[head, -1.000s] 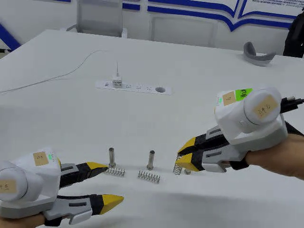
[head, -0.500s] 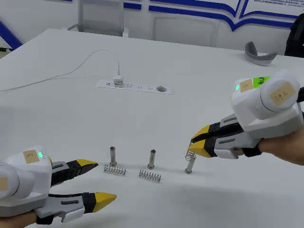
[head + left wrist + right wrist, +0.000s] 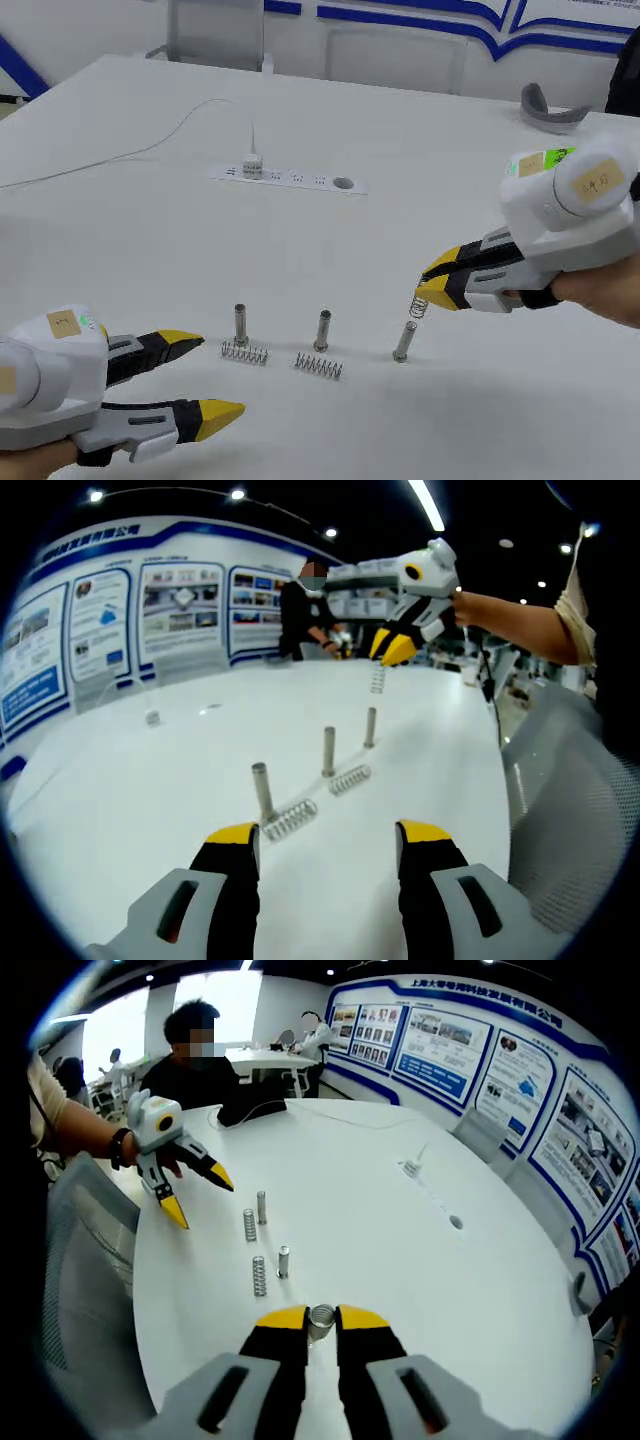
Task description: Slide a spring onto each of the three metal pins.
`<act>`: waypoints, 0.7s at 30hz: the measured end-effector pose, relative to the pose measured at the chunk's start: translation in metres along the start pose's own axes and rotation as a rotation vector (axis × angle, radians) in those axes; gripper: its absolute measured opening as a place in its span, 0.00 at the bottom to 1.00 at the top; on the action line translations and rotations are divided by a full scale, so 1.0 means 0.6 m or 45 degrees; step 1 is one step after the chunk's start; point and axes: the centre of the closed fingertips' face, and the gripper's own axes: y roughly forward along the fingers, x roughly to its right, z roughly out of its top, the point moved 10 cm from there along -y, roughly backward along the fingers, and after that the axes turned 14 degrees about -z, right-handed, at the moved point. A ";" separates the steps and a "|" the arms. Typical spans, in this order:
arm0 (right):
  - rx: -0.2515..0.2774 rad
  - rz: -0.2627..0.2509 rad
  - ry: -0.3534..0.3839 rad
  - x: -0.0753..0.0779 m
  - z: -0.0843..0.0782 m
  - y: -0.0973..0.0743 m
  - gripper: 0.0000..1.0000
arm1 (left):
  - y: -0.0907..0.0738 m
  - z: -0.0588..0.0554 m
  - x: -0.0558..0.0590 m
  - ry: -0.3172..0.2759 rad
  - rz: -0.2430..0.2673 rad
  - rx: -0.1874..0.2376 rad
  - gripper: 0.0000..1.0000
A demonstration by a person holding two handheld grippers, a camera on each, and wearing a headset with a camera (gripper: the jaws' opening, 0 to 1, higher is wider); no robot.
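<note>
On the white table point(image 3: 150, 250), the right gripper point(image 3: 428, 285) is clamped on 1 spring while the left gripper point(image 3: 220, 375) hovers with jaws apart, 3 upright pins point(image 3: 323, 330) between them, 2 loose springs point(image 3: 318, 366) lying beside the left 2, the held spring point(image 3: 419, 307) hanging just above the rightmost pin point(image 3: 405, 340), probably aligning to slide on.

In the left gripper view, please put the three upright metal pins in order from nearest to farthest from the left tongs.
1. Upright grey metal pin at left, just ahead of the left tongs.
2. Middle pin, further back.
3. Right pin, farthest, near the small coiled steel spring gripped in the right tongs.
</note>
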 end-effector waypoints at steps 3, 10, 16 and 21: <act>-0.006 0.001 0.024 0.002 -0.006 0.007 0.11 | -0.001 -0.001 -0.001 -0.005 0.002 -0.001 0.56; -0.026 0.011 0.044 -0.001 -0.017 0.018 0.11 | -0.001 -0.002 -0.001 -0.008 0.001 -0.003 0.55; -0.032 0.017 0.051 -0.003 -0.019 0.023 0.11 | -0.001 -0.003 -0.002 -0.010 0.003 -0.004 0.55; -0.036 0.021 0.058 -0.004 -0.023 0.028 0.11 | -0.002 -0.004 -0.002 -0.011 0.001 -0.004 0.54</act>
